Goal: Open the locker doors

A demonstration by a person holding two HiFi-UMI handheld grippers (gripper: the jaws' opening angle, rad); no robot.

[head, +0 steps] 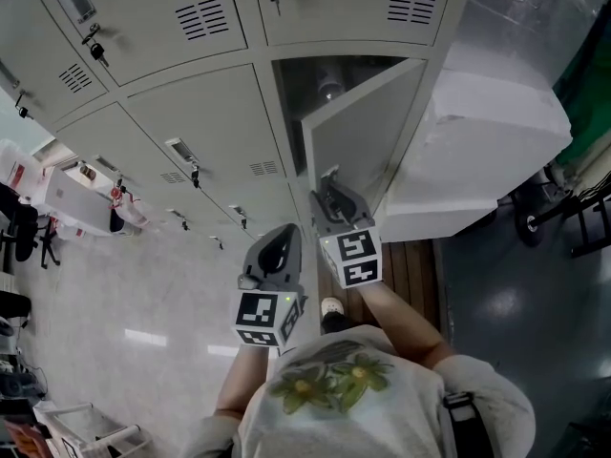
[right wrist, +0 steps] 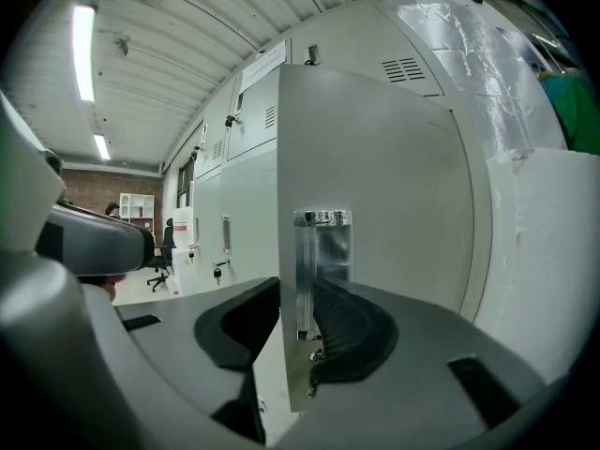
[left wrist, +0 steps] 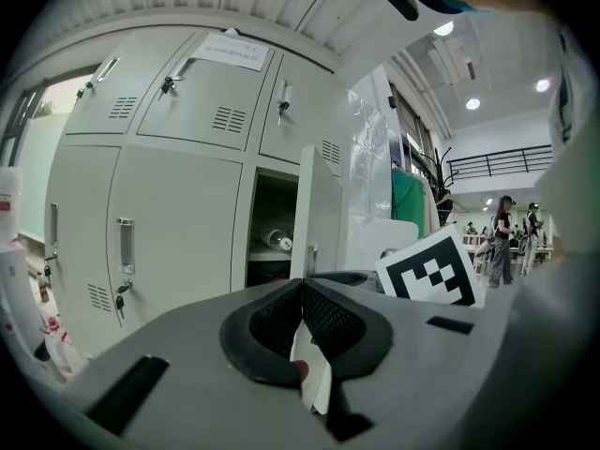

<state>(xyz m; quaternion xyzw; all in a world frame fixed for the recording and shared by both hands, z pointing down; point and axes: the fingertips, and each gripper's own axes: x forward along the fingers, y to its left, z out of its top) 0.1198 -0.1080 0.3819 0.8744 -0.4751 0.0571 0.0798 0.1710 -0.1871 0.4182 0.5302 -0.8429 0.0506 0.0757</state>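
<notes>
R tool [right wrist: 298,293] grips locker door [right wrist: 375,176] edge; L tool [left wrist: 302,284] closed; roundish item [left wrist: 274,240] inside locker [left wrist: 267,204].

The locker bank [head: 191,122] stands ahead of you and runs off to your left. In its rightmost column, below 1 closed locker, the open door [head: 358,141] swings out toward you. The open compartment [head: 329,70] lies behind the door, with an object [left wrist: 275,240] on a shelf inside. Your right gripper [right wrist: 298,319] is at the door's free edge, 1 jaw on each side of it, and the door handle [right wrist: 322,251] is beside the right-hand jaw. Your left gripper [head: 280,246] is just left of the right one, apart from the door. Right of the lockers a wrapped block [head: 487,132] stands against them, with a wooden pallet [head: 412,267] at its foot. An office chair [head: 24,232] sits far left.
</notes>
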